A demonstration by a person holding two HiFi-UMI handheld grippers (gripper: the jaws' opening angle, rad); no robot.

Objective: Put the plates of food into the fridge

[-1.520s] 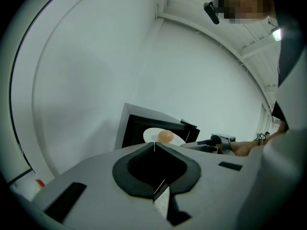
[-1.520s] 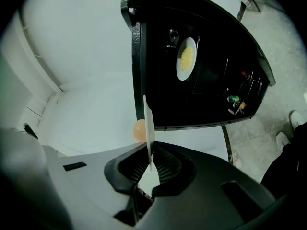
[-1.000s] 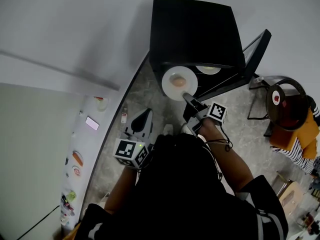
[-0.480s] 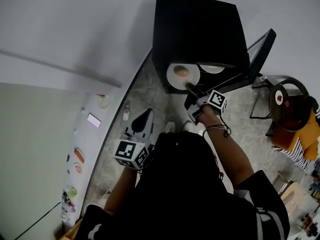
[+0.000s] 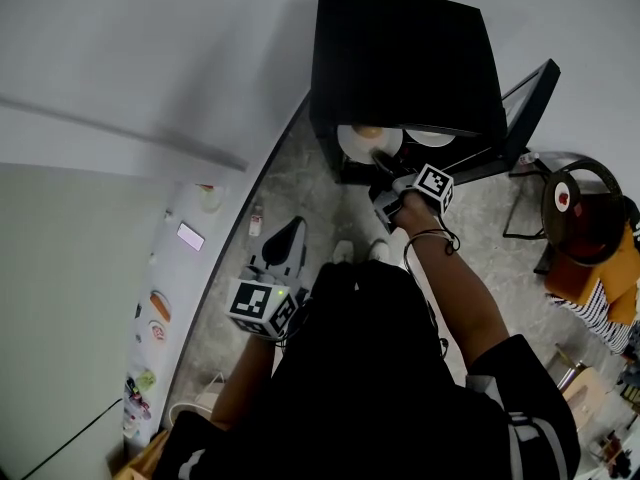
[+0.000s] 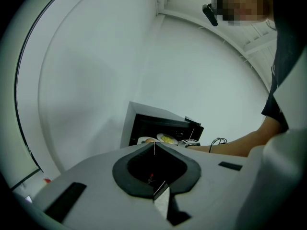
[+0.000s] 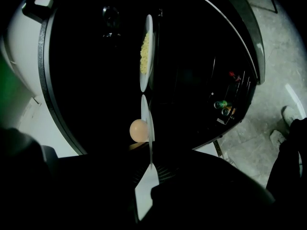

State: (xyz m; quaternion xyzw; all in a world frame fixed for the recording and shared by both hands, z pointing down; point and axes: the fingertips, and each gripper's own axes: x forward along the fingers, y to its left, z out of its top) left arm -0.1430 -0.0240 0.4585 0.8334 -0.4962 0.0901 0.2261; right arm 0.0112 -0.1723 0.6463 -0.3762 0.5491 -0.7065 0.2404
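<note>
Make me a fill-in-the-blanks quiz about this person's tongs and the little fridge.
1. The tongs clamped on the rim of the white round plate with a pale round lump of food are the person's ___ ones.
2. The black box-shaped fridge has its door standing ___.
3. The other white plate inside carries ___ food.
4. The left tongs, shut, hold ___.
Missing: right; open; yellow; nothing. The right tongs have just squeezed tighter on that plate.

We can read no words, brands or numbers; the only signs are black-and-white square markers on the near cube (image 5: 262, 308) and the far cube (image 5: 432, 185) beside the fridge (image 5: 400, 58).
</note>
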